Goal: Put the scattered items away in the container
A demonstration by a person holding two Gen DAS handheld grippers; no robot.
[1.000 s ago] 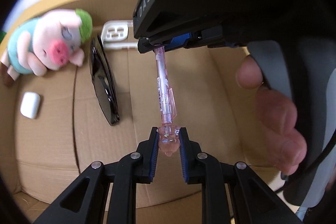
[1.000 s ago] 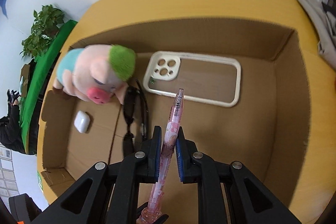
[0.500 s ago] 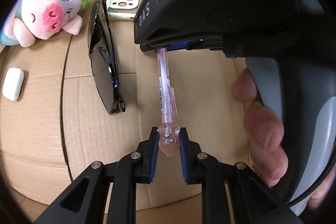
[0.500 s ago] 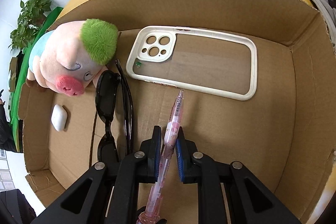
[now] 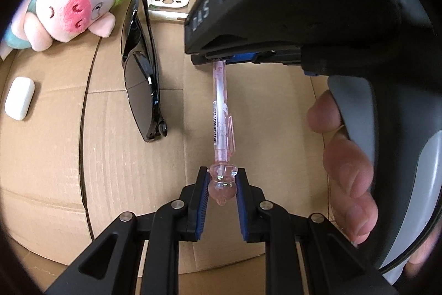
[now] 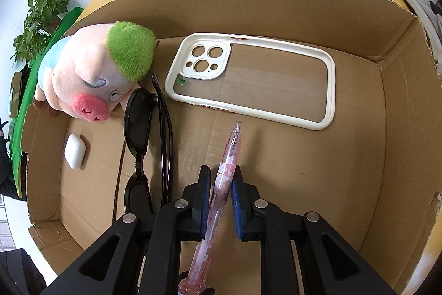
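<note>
You are holding the pink pen over the cardboard box with both grippers. The left gripper is clenching its bulbous cap end; the right gripper is at mid-barrel, its jaws having just been easing apart, the pen between them leaning on the left pad. It is looking light, stiff and slick, so the barrel is offering the surer hold. Inside, the plush pig is lying at ten o'clock, sunglasses at nine, earbud case beyond, phone case at twelve.
</note>
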